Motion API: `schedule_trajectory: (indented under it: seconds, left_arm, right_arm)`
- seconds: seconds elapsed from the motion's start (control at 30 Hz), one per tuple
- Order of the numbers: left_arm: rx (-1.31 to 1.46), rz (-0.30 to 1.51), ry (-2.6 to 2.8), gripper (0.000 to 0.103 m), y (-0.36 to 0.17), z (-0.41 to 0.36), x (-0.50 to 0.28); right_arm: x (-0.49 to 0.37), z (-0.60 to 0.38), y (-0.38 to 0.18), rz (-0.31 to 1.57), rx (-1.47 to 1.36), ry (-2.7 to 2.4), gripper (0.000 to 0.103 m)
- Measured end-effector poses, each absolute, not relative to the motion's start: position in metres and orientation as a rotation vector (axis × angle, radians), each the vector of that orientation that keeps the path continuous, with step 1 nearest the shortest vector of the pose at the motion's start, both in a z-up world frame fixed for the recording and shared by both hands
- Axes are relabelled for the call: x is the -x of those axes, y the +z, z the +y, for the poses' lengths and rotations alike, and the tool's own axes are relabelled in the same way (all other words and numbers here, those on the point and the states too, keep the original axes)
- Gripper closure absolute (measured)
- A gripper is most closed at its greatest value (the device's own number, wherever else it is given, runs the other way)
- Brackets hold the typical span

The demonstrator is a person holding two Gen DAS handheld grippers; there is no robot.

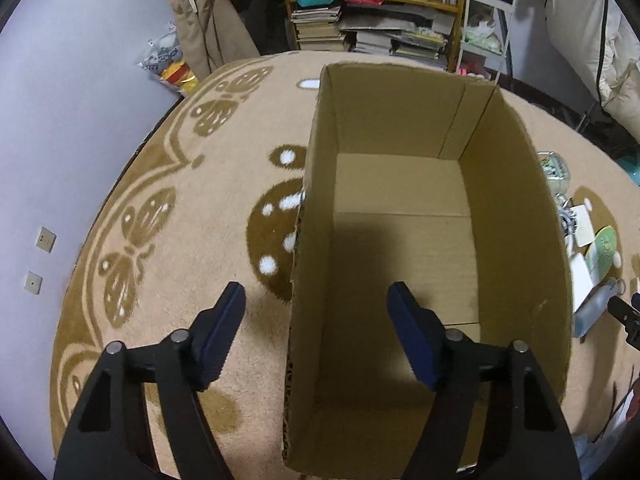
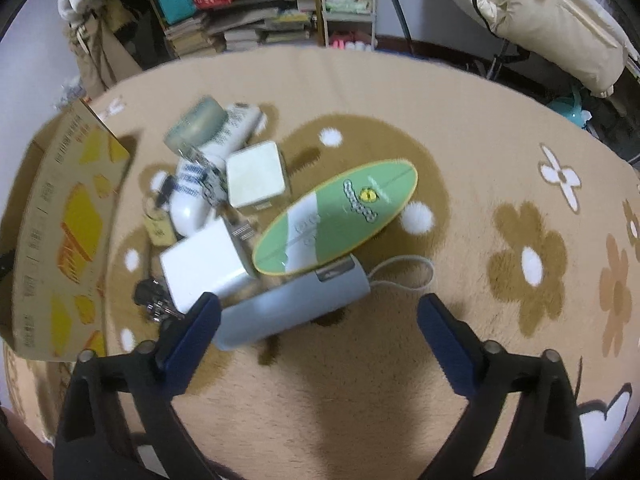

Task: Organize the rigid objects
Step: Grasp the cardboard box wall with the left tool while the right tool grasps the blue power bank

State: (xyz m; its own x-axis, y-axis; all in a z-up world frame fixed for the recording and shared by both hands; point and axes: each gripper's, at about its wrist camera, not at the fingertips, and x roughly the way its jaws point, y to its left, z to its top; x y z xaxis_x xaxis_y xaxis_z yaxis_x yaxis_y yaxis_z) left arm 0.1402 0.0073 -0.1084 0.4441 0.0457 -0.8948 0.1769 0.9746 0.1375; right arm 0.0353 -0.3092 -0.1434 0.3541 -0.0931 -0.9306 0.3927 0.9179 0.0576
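- the left gripper (image 1: 316,300) is hanging over the near left wall of the open cardboard box (image 1: 516,184), one finger outside over the rug (image 1: 192,184), the other inside; its jaws are standing part open with the wall between them, and the pads are not pressing on it.
- the box is sitting empty on the rug, its floor bare.
- the right gripper (image 2: 318,312) is pointing steeply down at the pile of rigid things lying on the rug just beside the box's printed outer wall; its jaws are gaping wide and holding nothing.
- nearest the right jaws, the pale blue case (image 2: 292,304) with a cord loop is lying slanted, its near end just beside the left finger but not squarely between the two.
- the green oval tin (image 2: 340,216) is leaning on the blue case and on the white block (image 2: 204,264); a square white box (image 2: 256,178), a white tube (image 2: 192,192), a round jar (image 2: 200,120) and small dark bits are crowding behind.
- risk, as i judge it: closing on the blue case is likely tipping the green tin off, since it is resting on it.
- the case is looking smooth and rounded, so an off-centre pinch could be squirting it sideways into the pile.
- the left jaws, closing on the thin wall, could be dragging or tilting the light box.
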Motion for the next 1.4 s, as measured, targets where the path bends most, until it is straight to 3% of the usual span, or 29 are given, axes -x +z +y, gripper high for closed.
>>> schedule_trajectory:
  seconds: [0.27, 0.43, 0.5, 0.7, 0.83, 0.97, 1.1, 1.27, 1.4]
  left_arm:
    - [-0.211, 1.145, -0.052, 0.032, -0.116, 0.014, -0.142]
    - [-0.193, 1.175, -0.060, 0.053, -0.120, 0.016, -0.144]
    - [-0.203, 1.189, -0.055, 0.067, -0.123, 0.016, -0.145]
    - [-0.221, 1.210, -0.043, 0.086, -0.129, 0.017, -0.147]
    - [-0.247, 1.205, -0.054, 0.090, -0.130, 0.012, -0.144]
    - [-0.233, 1.207, -0.058, 0.090, -0.129, 0.014, -0.144]
    - [-0.230, 1.210, -0.055, 0.089, -0.130, 0.015, -0.145]
    - [-0.262, 1.206, -0.045, 0.088, -0.131, 0.013, -0.143]
    - [-0.242, 1.208, -0.048, 0.090, -0.128, 0.015, -0.142]
  right_arm:
    - [-0.046, -0.318, -0.171, 1.242, -0.339, -0.357, 0.003]
    - [-0.049, -0.324, -0.176, 1.235, -0.419, -0.368, 0.003]
    - [-0.048, -0.324, -0.178, 1.241, -0.457, -0.359, 0.003]
    - [-0.054, -0.316, -0.183, 1.241, -0.386, -0.380, 0.004]
    - [-0.061, -0.315, -0.192, 1.280, -0.355, -0.422, 0.019]
    - [-0.062, -0.307, -0.190, 1.284, -0.334, -0.420, 0.046]
    - [-0.058, -0.302, -0.190, 1.274, -0.355, -0.424, 0.051]
    - [-0.056, -0.298, -0.182, 1.224, -0.343, -0.384, 0.074]
    - [-0.057, -0.289, -0.168, 1.199, -0.277, -0.383, 0.074]
